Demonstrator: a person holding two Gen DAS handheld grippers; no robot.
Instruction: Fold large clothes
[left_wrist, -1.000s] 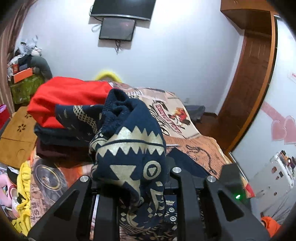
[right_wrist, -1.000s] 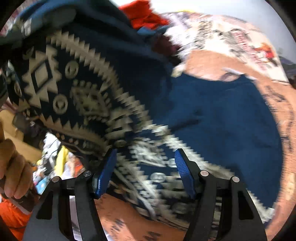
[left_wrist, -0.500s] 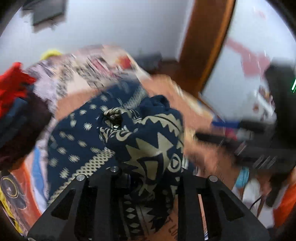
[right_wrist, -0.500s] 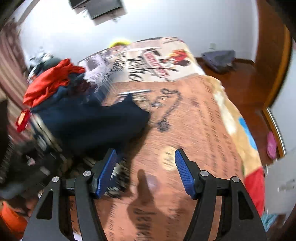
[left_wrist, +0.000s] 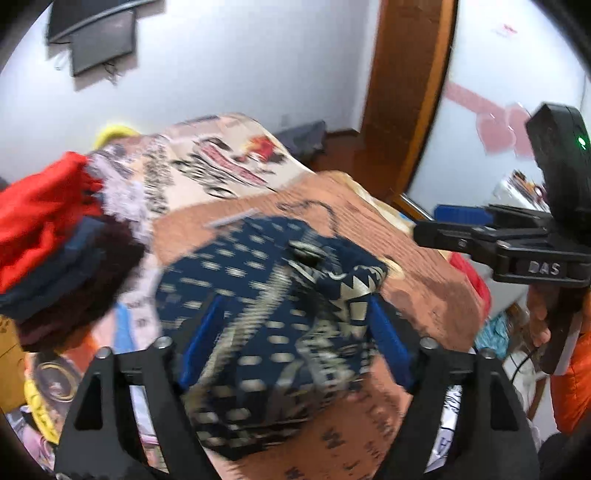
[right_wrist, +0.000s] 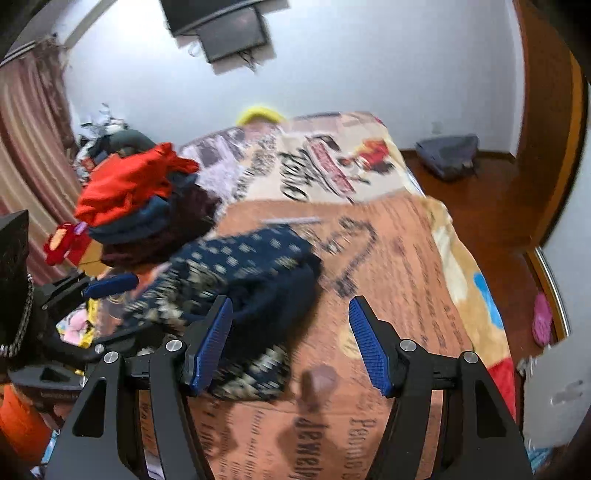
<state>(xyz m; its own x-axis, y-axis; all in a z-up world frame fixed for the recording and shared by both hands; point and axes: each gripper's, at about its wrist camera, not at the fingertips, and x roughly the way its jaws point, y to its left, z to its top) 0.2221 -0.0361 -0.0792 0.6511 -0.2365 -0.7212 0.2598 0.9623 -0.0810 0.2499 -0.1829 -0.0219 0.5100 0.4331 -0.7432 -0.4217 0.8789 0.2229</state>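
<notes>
A navy, cream-patterned knitted sweater (right_wrist: 243, 273) lies mid-frame on the bed's orange printed blanket (right_wrist: 399, 266), beside stacked red and dark clothes (right_wrist: 140, 199) at left. Left tool (left_wrist: 295, 332) is opening around the sweater; right tool (right_wrist: 290, 343) gapes empty.

A navy sweater (left_wrist: 258, 332) with cream zigzags and dots lies on an orange printed blanket (right_wrist: 399, 280); beside the sweater, a pile (right_wrist: 140, 206) topped red.
</notes>
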